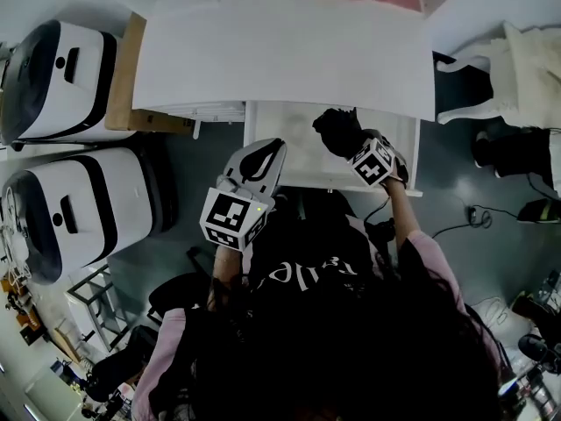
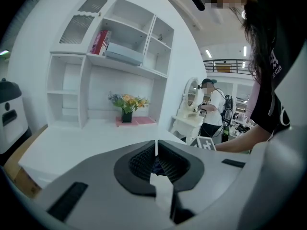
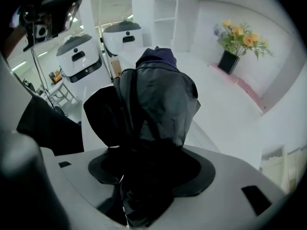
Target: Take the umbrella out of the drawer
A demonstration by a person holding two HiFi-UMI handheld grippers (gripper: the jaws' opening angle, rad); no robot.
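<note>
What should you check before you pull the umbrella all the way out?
1. Grip: ok. The right gripper is shut on the black folded umbrella.
2. Drawer open: ok.
3. Umbrella above the drawer's rim: cannot tell. The head view shows it over the drawer, but not how high.
4. Left gripper out of the way: ok. It is shut, empty and apart from the umbrella.
5. Room to set it down: ok. The white desk top has bare space.
</note>
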